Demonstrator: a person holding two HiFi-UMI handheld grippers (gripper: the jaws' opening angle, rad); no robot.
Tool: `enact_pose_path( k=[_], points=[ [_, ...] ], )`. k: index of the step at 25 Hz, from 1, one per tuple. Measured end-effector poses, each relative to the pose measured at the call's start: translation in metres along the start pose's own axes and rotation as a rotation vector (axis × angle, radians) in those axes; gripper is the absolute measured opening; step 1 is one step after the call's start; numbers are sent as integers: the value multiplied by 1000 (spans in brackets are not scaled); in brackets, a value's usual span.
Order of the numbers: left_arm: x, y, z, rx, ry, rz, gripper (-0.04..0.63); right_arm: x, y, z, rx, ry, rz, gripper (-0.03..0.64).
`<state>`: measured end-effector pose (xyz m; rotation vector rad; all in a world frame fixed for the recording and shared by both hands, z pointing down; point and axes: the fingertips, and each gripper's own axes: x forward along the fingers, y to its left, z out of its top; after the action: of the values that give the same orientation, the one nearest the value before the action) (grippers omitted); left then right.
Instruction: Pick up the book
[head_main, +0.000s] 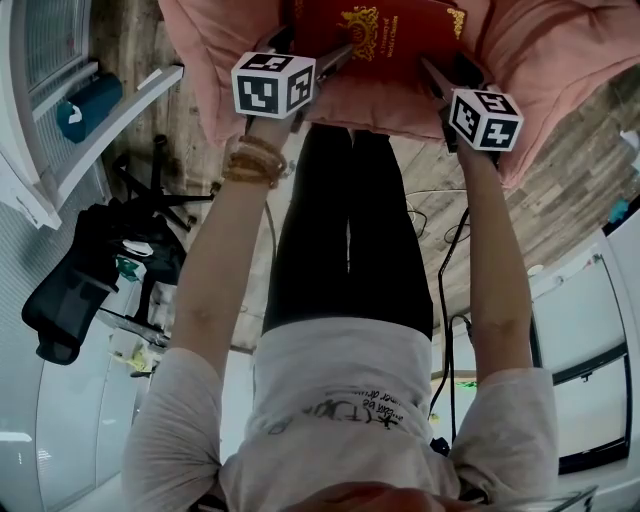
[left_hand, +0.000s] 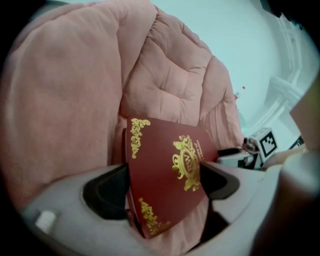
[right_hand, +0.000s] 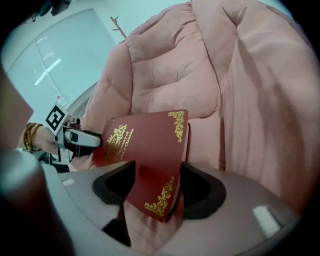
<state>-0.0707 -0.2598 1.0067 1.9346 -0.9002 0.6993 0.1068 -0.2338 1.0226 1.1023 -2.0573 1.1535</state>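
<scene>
**Book btwn both sets of jaws**

Left gripper (left_hand: 165, 172): jaws pinch one near corner of the red book (left_hand: 160, 150), gold-trim cover facing cam. Right gripper (right_hand: 157, 170): jaws closing w/ the book's other near corner btwn them, pads abt at its edges. Book lies against the pink cushion (left_hand: 165, 85) behind.

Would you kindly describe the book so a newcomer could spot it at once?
Find the big pink padded chair; the book lies on its seat. It is the only flat, hard thing there: dark red, with a gold crest and gold corner scrollwork.
</scene>
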Motion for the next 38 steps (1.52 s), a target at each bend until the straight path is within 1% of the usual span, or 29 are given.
enact_pose_path(
  k=[4,6,11,17,23,30,34,38],
  points=[
    [-12,-9,10,-11,-38,5,437,-18,9,11,13,-26,-15,288],
    [-20,-16,19,-5,-58,15,439,-30,16,18,7,-39,-20,288],
    [-44,-38,54,60,-101,32,439,-64,27,45,-7,-75,-25,288],
    [-79,-67,102,102,-157,41,439,-109,42,93,-33,-149,-42,291],
    [-135,-105,160,160,-249,48,439,-167,67,154,-75,-229,-52,291],
    [-197,-152,208,180,-326,54,439,-239,97,207,-108,-313,-70,293],
    [-242,-185,241,221,-390,55,439,-286,120,234,-142,-364,-67,293],
    [-293,-225,277,273,-467,60,439,-342,146,268,-180,-441,-77,293]
  ],
)
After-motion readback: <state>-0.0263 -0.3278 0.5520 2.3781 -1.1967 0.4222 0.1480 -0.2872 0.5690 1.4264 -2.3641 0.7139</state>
